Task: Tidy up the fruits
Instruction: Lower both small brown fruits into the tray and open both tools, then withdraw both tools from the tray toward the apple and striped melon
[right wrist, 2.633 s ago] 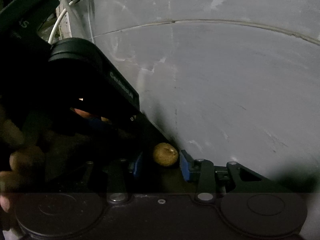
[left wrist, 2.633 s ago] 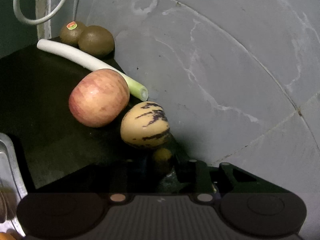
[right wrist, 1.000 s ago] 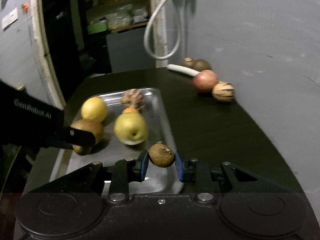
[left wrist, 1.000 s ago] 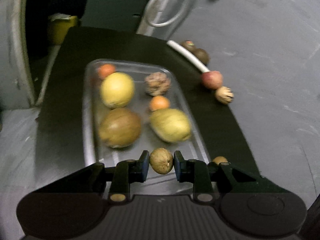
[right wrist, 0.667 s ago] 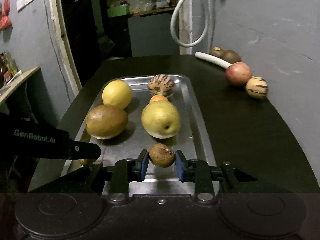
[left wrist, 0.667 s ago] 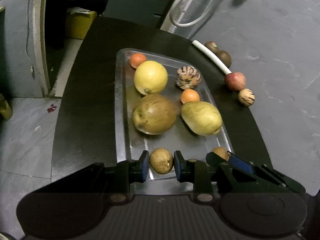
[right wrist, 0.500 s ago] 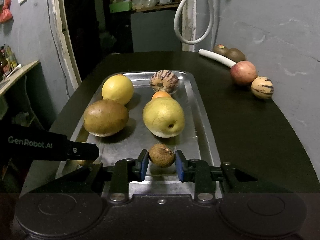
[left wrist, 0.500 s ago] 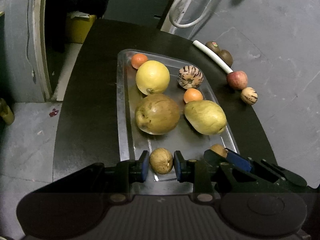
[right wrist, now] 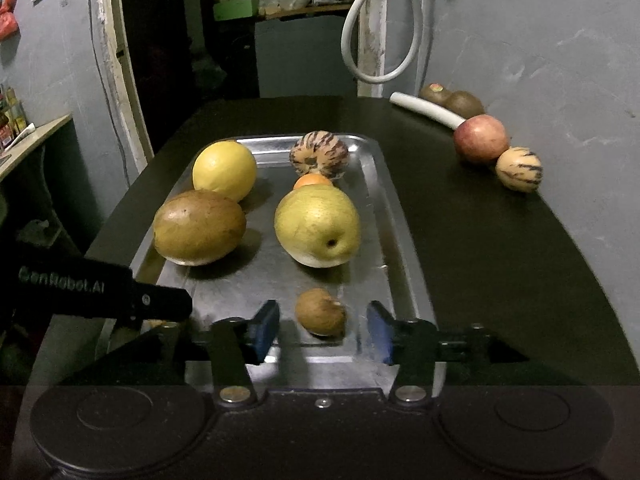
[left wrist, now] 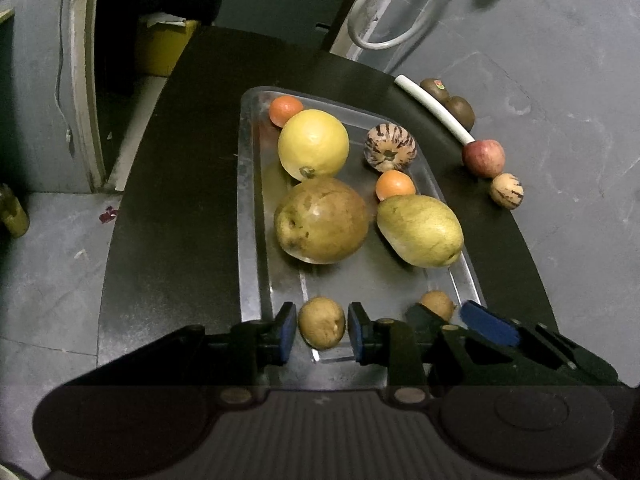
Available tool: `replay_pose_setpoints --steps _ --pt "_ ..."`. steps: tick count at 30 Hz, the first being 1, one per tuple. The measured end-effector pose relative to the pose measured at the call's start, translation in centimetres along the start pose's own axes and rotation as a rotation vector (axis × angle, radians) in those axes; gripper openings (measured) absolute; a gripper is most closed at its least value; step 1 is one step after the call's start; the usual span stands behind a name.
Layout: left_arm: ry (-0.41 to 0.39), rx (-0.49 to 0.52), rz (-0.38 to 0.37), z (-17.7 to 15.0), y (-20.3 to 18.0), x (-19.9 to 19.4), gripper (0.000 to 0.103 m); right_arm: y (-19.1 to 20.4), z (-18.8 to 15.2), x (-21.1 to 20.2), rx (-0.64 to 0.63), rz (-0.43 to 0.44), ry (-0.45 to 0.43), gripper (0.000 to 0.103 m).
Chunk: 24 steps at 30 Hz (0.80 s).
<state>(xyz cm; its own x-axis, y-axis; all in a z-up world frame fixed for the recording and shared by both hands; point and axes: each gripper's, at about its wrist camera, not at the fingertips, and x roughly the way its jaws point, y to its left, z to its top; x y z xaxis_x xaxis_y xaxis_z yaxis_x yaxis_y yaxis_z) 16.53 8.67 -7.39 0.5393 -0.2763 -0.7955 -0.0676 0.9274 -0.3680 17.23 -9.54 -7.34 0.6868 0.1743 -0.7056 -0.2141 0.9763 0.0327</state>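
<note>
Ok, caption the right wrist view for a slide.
Right gripper, jaws just opening, releases a small brown fruit onto the near end of the steel tray beside pears and citrus.

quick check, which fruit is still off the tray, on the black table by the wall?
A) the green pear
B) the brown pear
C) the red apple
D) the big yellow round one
C: the red apple sits on the black table by the wall, outside the metal tray's rim; the other three lie in the tray.
</note>
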Motion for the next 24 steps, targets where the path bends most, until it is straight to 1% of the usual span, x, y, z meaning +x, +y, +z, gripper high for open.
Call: replay_pose_setpoints --steps 1,2,3,4,5,7,8,9,10,11,13,15,21,24 --pt "0.000 -0.001 0.000 0.0 0.0 -0.1 0.038 -0.1 -0.1 -0.5 -0.002 -0.006 -0.007 0.059" --pt "0.000 -0.002 -0.004 0.0 0.1 -0.4 0.040 -0.2 -0.3 -1.0 -0.002 -0.012 -0.013 0.064" --pt "-0.001 -0.003 -0.010 -0.1 0.1 -0.7 0.047 -0.3 -0.5 -1.6 -0.001 -0.018 -0.019 0.070" --pt "-0.004 -0.002 -0.016 -0.1 0.0 -1.0 0.057 -0.4 -0.7 -2.2 0.001 -0.024 -0.023 0.073" --pt "-0.011 0.002 -0.022 -0.2 0.0 -1.4 0.059 -0.5 -0.9 -2.8 0.004 -0.030 -0.028 0.078" --pt "-0.033 0.019 -0.021 -0.4 -0.1 -2.5 0.073 -0.8 -1.4 -4.4 0.018 -0.040 -0.040 0.084" --pt "-0.043 0.029 -0.018 -0.6 -0.2 -3.0 0.077 -1.0 -1.7 -5.1 0.028 -0.043 -0.043 0.089" --pt "-0.051 0.039 -0.016 -0.8 -0.3 -3.5 0.085 -1.2 -2.0 -5.9 0.040 -0.045 -0.045 0.094" --pt "-0.056 0.055 -0.018 -1.0 -0.3 -4.0 0.089 -1.4 -2.3 -6.6 0.051 -0.050 -0.045 0.096" --pt "-0.059 0.076 -0.022 -1.3 -0.4 -4.5 0.091 -1.5 -2.6 -7.3 0.062 -0.058 -0.044 0.099" --pt "-0.061 0.116 -0.014 -1.8 -0.6 -5.3 0.099 -1.8 -3.4 -8.5 0.084 -0.074 -0.037 0.100" --pt "-0.067 0.162 0.006 -2.5 -0.8 -6.1 0.102 -2.2 -4.1 -9.5 0.114 -0.097 -0.028 0.102" --pt "-0.020 0.320 0.039 -4.8 -2.1 -7.3 0.103 -3.1 -6.3 -12.1 0.217 -0.163 -0.027 0.102" --pt "-0.015 0.361 0.043 -5.7 -2.6 -7.9 0.103 -3.2 -7.2 -13.0 0.247 -0.188 -0.028 0.102"
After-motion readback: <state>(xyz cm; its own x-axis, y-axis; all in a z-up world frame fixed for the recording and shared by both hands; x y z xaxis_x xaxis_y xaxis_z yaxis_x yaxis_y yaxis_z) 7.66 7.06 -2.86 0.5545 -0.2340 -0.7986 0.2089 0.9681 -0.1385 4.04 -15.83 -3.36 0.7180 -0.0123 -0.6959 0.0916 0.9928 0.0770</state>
